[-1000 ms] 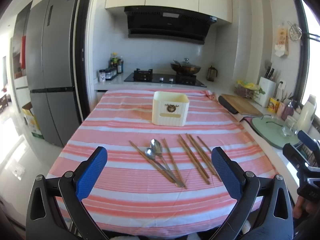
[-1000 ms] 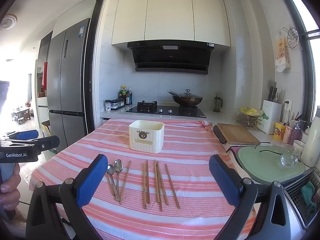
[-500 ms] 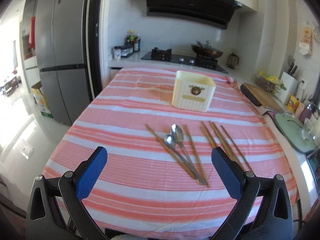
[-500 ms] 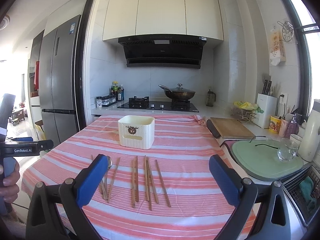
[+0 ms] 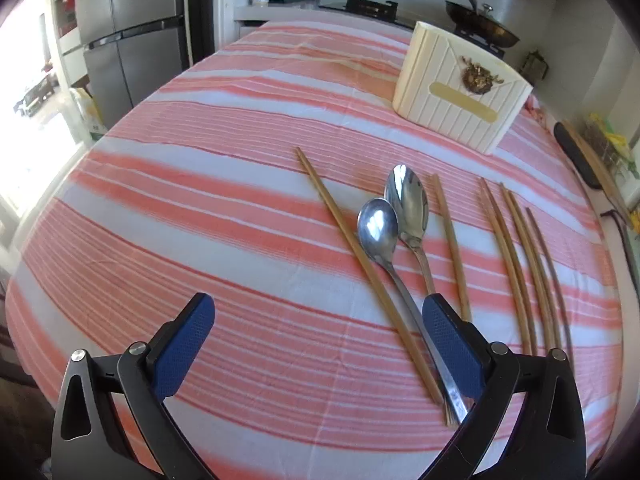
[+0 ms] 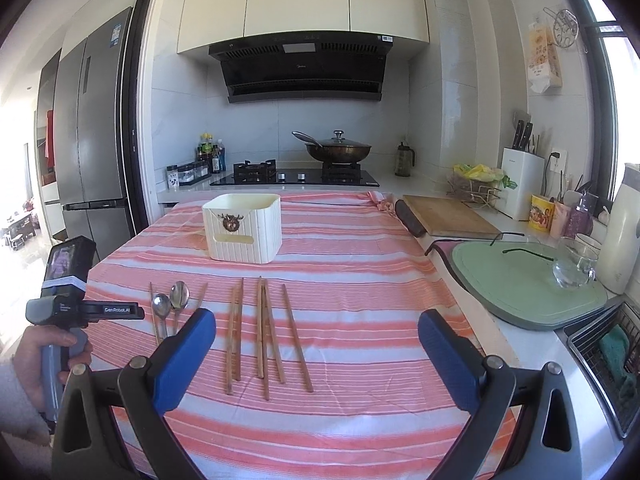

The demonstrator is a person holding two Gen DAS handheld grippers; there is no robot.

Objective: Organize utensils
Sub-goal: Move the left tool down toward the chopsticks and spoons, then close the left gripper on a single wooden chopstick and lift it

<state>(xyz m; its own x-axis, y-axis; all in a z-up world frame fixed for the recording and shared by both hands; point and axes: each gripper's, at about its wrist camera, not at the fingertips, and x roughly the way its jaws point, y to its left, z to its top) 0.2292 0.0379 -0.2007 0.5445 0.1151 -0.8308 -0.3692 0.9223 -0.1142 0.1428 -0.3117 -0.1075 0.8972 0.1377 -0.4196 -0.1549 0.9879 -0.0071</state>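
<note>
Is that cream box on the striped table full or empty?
Cannot tell: the cream ribbed plastic box stands upright, open at the top, nothing poking above its rim, but its inside is hidden.

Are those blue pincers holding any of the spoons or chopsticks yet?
No. The left gripper and right gripper are both open and empty; the spoons and chopsticks lie on the tablecloth.

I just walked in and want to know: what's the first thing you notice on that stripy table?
Two shiny metal spoons lie side by side among scattered wooden chopsticks on the pink-and-white striped tablecloth. Behind them stands a cream utensil holder, empty as far as its top shows. The open left gripper hovers low, near the spoon handles.
</note>
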